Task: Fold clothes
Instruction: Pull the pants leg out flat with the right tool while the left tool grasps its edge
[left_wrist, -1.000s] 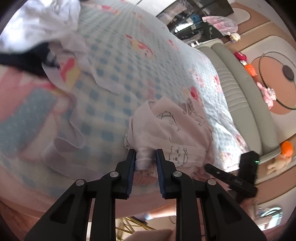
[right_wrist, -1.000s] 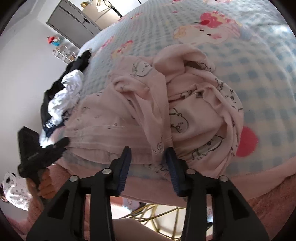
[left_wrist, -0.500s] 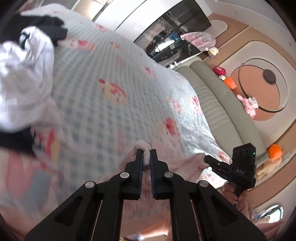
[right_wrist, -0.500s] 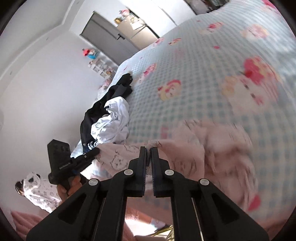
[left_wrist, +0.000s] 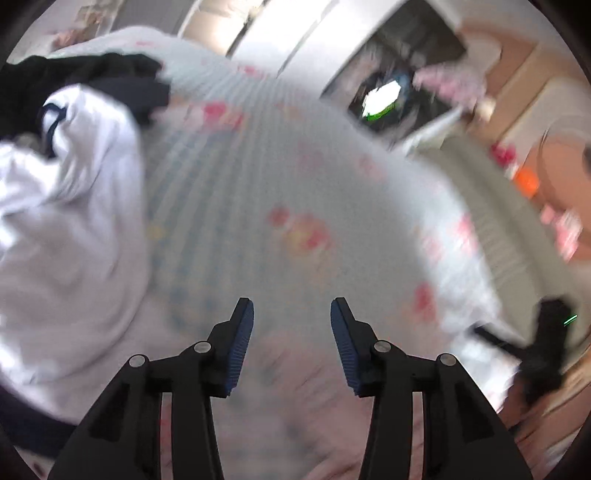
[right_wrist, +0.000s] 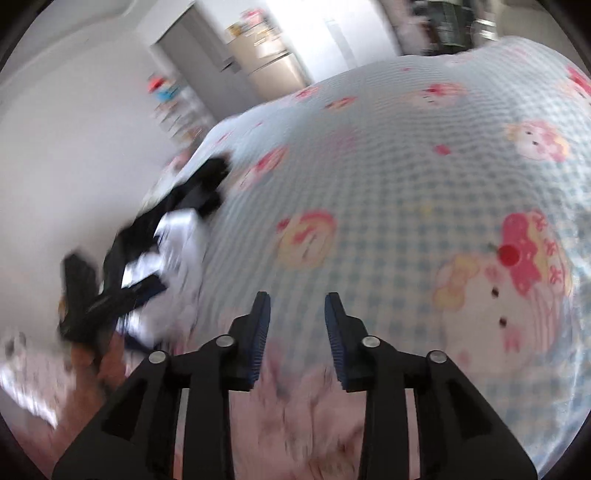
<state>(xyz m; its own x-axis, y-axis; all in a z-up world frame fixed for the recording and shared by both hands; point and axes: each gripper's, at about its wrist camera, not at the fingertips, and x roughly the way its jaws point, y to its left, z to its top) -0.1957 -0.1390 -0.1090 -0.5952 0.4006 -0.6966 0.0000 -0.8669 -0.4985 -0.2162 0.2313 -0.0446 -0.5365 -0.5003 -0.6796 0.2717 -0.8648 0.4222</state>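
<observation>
The pale pink printed garment (left_wrist: 295, 417) lies on the bed just below and between my gripper fingers, blurred by motion; it also shows in the right wrist view (right_wrist: 306, 417). My left gripper (left_wrist: 291, 325) is open and empty above its far edge. My right gripper (right_wrist: 297, 317) is open and empty above the garment too. The right gripper (left_wrist: 546, 343) shows at the right in the left wrist view, and the left gripper (right_wrist: 88, 295) at the left in the right wrist view.
A heap of white clothes (left_wrist: 70, 236) and dark clothes (left_wrist: 85, 85) lies on the left of the blue checked bedspread (left_wrist: 295, 192); it also shows in the right wrist view (right_wrist: 173, 236). A padded headboard (left_wrist: 498, 206) runs along the right. Cabinets (right_wrist: 266, 70) stand beyond the bed.
Both grippers were shut on the pink garment half a second ago; both have opened and let it go. The garment now lies lower, under the fingers. Both views are blurred by motion.
</observation>
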